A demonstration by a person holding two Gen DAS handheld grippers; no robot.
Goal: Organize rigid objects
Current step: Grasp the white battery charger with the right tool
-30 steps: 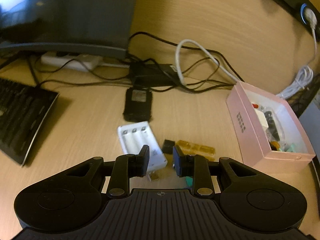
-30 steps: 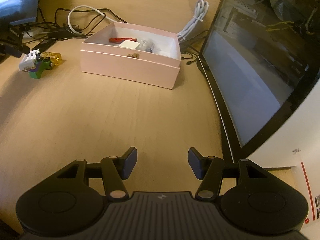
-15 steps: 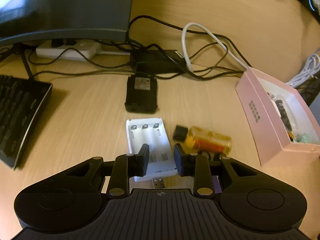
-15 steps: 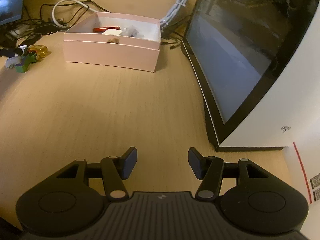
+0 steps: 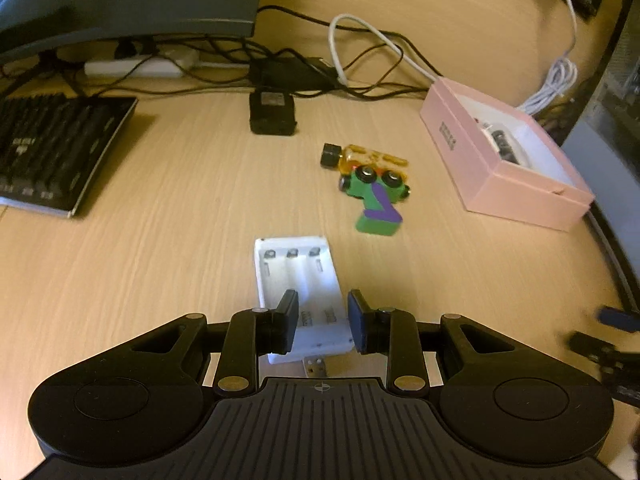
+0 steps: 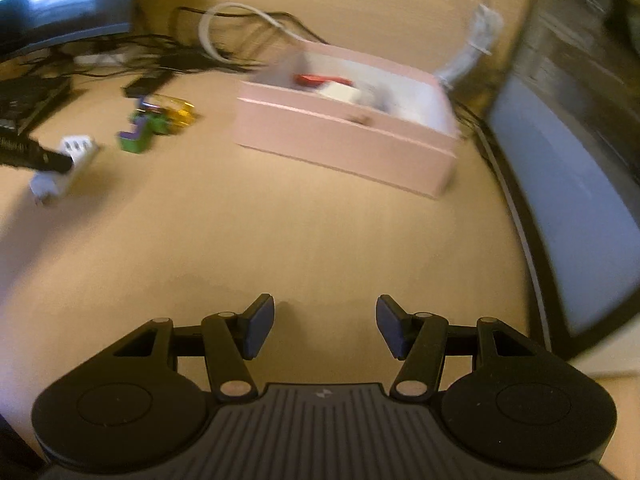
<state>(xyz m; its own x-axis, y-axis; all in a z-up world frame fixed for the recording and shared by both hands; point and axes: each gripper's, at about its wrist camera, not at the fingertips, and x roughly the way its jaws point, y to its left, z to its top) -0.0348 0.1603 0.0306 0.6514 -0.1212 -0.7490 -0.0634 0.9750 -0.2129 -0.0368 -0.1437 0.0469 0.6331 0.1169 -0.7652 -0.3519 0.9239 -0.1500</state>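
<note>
A white charger with three empty battery slots lies flat on the desk, slots up, its USB plug at its near end. Farther toward the pink box lies a green toy with purple stripes and black wheels, touching an amber bottle with a black cap, on its side. The open box holds small items.
</note>
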